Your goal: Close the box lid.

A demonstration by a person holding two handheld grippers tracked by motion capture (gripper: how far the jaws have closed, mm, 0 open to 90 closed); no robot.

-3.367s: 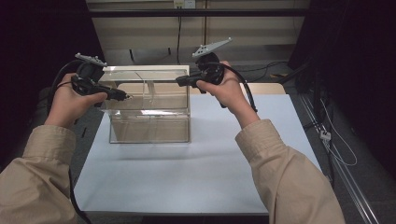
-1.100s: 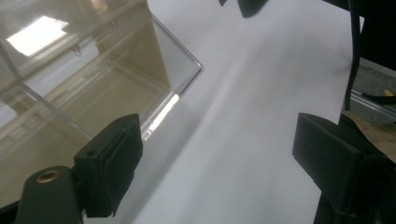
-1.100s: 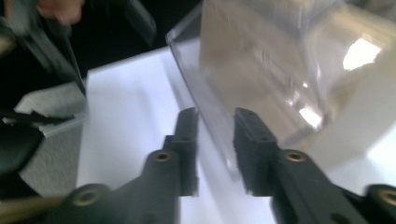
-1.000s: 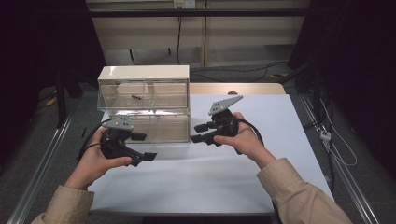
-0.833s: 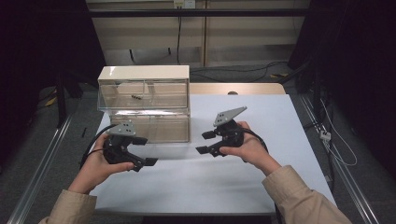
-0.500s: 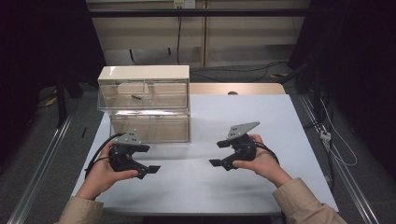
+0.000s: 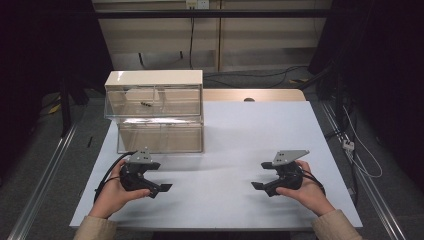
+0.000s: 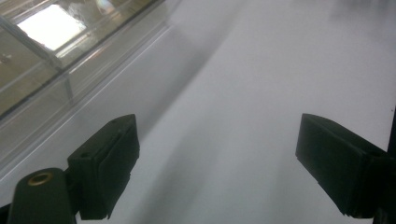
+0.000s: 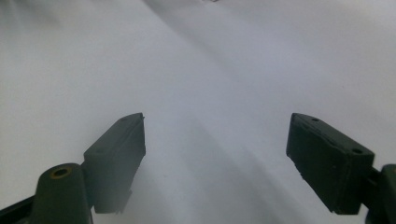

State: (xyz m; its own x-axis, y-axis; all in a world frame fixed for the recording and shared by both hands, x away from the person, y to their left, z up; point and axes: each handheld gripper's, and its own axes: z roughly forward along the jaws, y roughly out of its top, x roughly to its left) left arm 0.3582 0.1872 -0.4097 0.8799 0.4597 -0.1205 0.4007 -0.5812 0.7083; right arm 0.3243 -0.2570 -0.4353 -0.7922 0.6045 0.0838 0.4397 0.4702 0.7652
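step: both hands off the clear box (image 7: 154, 112), job looks finished | left tool (image 7: 159, 176) spread, empty, just before the box | right tool (image 7: 259, 175) just spread, empty, well right | next: rest on counter (image 7: 240, 135)

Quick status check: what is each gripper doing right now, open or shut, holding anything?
Left gripper: open, nothing between the jaws, low over the white table.
Right gripper: jaws have just been opening, now open and empty.

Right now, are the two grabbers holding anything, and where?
Nothing. The left gripper and the right gripper both stand open and empty over the white table, apart from the clear box.
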